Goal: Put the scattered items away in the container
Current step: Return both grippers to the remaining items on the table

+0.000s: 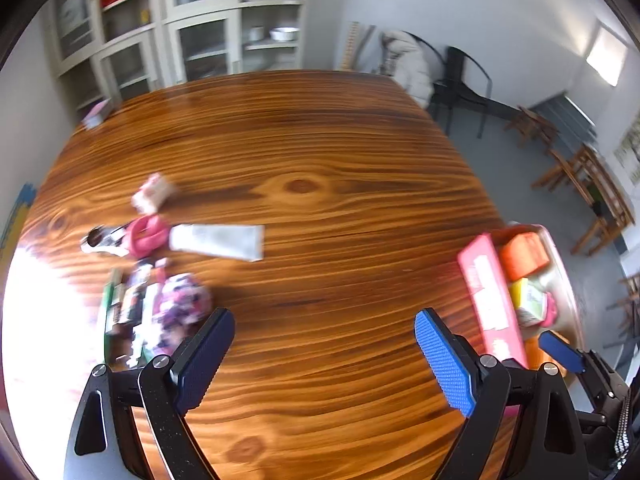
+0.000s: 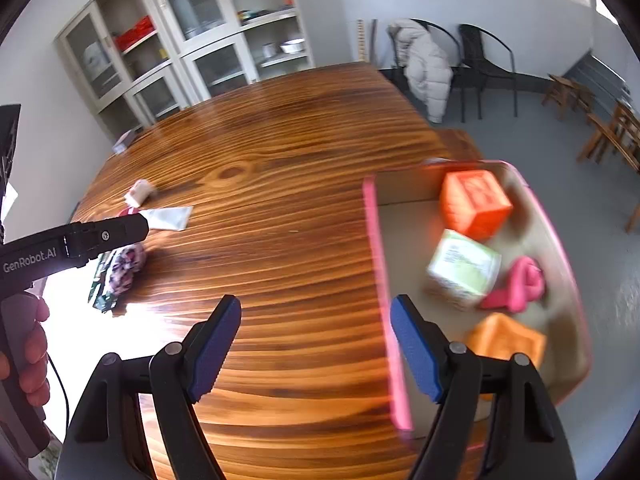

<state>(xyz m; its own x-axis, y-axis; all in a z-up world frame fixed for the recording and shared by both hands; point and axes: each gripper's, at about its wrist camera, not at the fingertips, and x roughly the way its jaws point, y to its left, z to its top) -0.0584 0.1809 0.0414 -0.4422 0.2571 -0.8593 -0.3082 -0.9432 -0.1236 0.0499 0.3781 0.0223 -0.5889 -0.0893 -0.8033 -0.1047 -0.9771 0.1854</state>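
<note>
A pink-rimmed box (image 2: 376, 248) stands at the table's right edge; it also shows in the left wrist view (image 1: 486, 296). In it lie an orange cube (image 2: 474, 202), a pale green carton (image 2: 464, 268), a pink piece (image 2: 518, 284) and an orange block (image 2: 506, 338). Scattered at the left are a white tube (image 1: 218, 241), a pink ring (image 1: 147, 236), a small pink-white box (image 1: 154, 197), a floral bundle (image 1: 182, 306) and green packets (image 1: 120, 308). My left gripper (image 1: 325, 354) is open and empty above the table. My right gripper (image 2: 316, 346) is open and empty at the box's near wall.
The wooden table (image 1: 320, 152) fills both views. A small box (image 1: 98, 114) sits at its far left corner. Cabinets (image 2: 192, 40) line the back wall. Black chairs, one with a coat (image 2: 428, 68), and wooden chairs (image 1: 584, 184) stand to the right.
</note>
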